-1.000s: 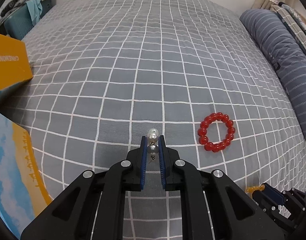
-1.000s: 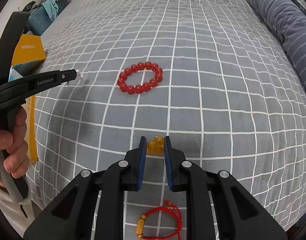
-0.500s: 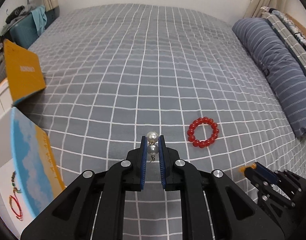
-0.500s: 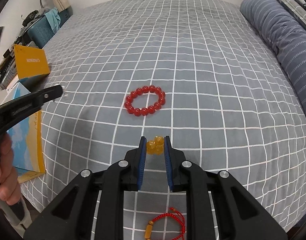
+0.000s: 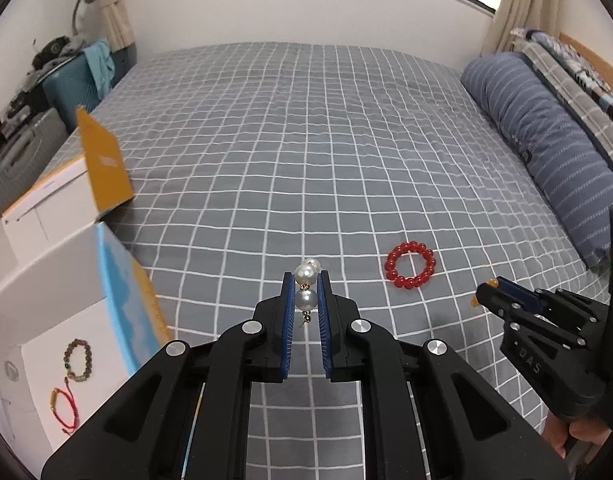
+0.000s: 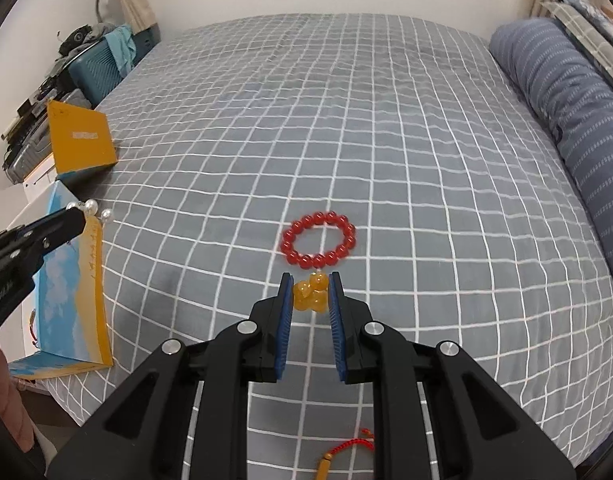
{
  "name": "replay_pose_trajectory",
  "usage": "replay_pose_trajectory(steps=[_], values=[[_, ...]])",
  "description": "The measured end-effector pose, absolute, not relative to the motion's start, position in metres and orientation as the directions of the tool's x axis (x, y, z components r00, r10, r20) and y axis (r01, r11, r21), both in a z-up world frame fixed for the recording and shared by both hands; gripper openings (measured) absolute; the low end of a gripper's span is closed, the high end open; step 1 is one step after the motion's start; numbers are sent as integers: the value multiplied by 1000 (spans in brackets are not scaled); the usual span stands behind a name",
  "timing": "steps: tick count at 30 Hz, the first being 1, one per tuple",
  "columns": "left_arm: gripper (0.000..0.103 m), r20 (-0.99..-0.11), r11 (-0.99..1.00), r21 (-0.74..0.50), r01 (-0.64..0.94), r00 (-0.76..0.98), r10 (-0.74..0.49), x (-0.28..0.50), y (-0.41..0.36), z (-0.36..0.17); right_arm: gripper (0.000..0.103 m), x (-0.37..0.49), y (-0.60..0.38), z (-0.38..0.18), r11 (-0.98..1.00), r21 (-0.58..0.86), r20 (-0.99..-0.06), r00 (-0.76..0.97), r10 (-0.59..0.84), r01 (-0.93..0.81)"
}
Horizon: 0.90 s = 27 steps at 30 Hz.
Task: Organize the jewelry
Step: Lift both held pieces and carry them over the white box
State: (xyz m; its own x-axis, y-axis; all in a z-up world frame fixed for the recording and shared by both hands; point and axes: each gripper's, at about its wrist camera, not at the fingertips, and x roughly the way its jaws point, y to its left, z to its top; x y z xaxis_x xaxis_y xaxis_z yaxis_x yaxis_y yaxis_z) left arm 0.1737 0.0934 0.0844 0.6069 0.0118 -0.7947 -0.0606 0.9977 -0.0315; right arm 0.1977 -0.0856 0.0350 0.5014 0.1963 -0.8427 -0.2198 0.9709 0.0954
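Pearl earrings [image 5: 306, 286] sit clamped in your left gripper [image 5: 305, 300] above the bed [image 5: 306, 140], amber beads [image 6: 311, 292] pinched in your right gripper [image 6: 310, 296]. You're mid-carry; next, swing left over the open white box [image 5: 38, 364] at the bed's left edge and release, red bracelet [image 5: 411, 270] remaining.

The bed [image 5: 306, 128] wears grey cloth with a white grid; the pillow [image 5: 546, 136] is blue with pale stripes. The bracelet [image 5: 411, 270] is red, the pearls [image 5: 306, 284] white, the beads [image 6: 311, 292] amber.
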Motion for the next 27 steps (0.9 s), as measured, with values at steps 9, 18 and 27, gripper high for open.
replay_pose_trajectory(steps=[9,18,27], values=[[11,-779,992,-19,-126,623,64,148,126,96,17,195,-45,56,953,83,-813,534,234,-292],[11,-767,980,-27,-197,632,106,122,166,110,17,187,1,69,929,94,-798,532,285,-357],[11,-765,955,-35,-295,623,164,88,219,113,17,171,66,81,888,109,-785,510,353,-447]])
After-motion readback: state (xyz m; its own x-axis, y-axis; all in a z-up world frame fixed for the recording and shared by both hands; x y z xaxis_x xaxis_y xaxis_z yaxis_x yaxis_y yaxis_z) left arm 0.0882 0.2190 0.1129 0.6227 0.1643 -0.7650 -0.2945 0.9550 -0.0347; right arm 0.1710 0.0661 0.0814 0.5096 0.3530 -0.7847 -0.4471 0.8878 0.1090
